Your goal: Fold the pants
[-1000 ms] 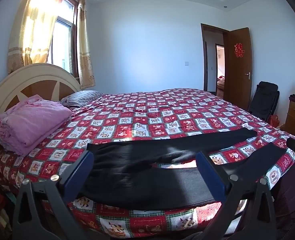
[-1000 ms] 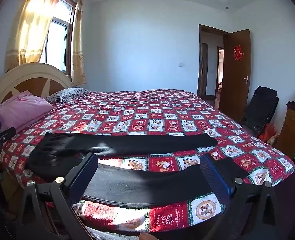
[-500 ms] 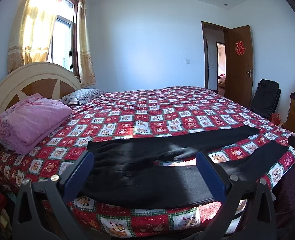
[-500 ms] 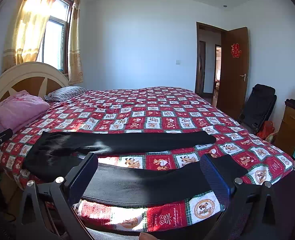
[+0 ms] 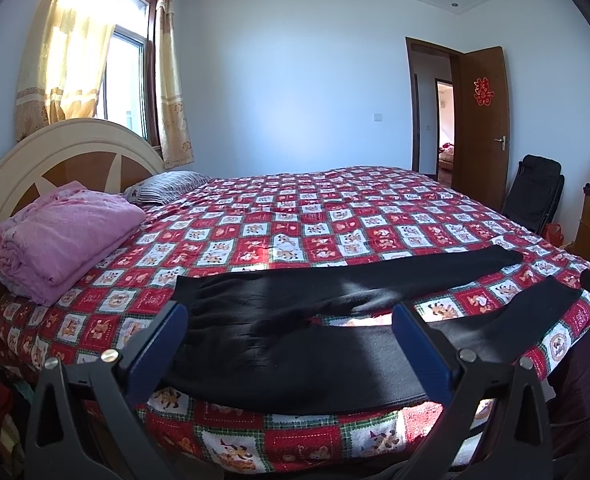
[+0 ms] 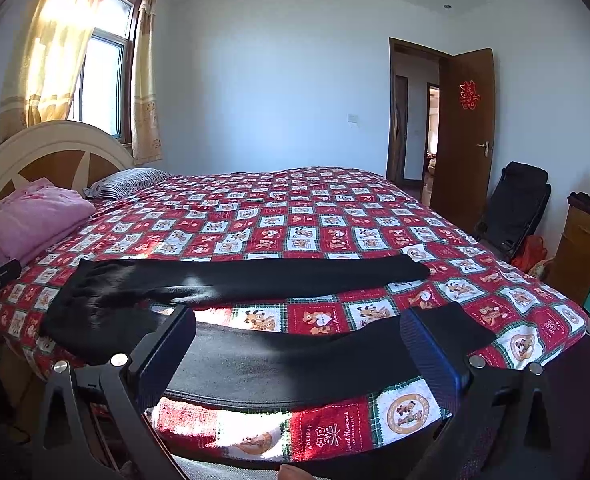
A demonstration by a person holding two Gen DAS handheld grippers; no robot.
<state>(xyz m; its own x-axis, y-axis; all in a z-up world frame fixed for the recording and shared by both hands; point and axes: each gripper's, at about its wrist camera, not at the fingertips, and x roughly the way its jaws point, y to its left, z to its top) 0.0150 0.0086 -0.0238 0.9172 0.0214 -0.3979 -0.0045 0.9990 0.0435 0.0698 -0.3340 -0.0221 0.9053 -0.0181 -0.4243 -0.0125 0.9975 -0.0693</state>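
Black pants (image 5: 279,332) lie flat across the near edge of the bed, waist to the left, the two legs spread apart toward the right. My left gripper (image 5: 291,344) hovers open in front of the waist and the near leg, holding nothing. In the right wrist view the same pants (image 6: 255,280) stretch across the quilt, and my right gripper (image 6: 299,356) stands open over the near leg, nothing between its blue fingers (image 6: 431,356). Each gripper shows at the edge of the other's view.
The bed wears a red and white checked quilt (image 5: 335,216). A folded pink blanket (image 5: 63,236) and a striped pillow (image 5: 167,188) lie by the rounded headboard (image 5: 55,148). A black chair (image 5: 535,192), a wooden cabinet (image 6: 587,240) and an open door (image 5: 483,120) are on the right.
Both views have tilted slightly upward and drifted, so the pants sit a little lower in frame. The pants themselves have not moved and both grippers stay open.
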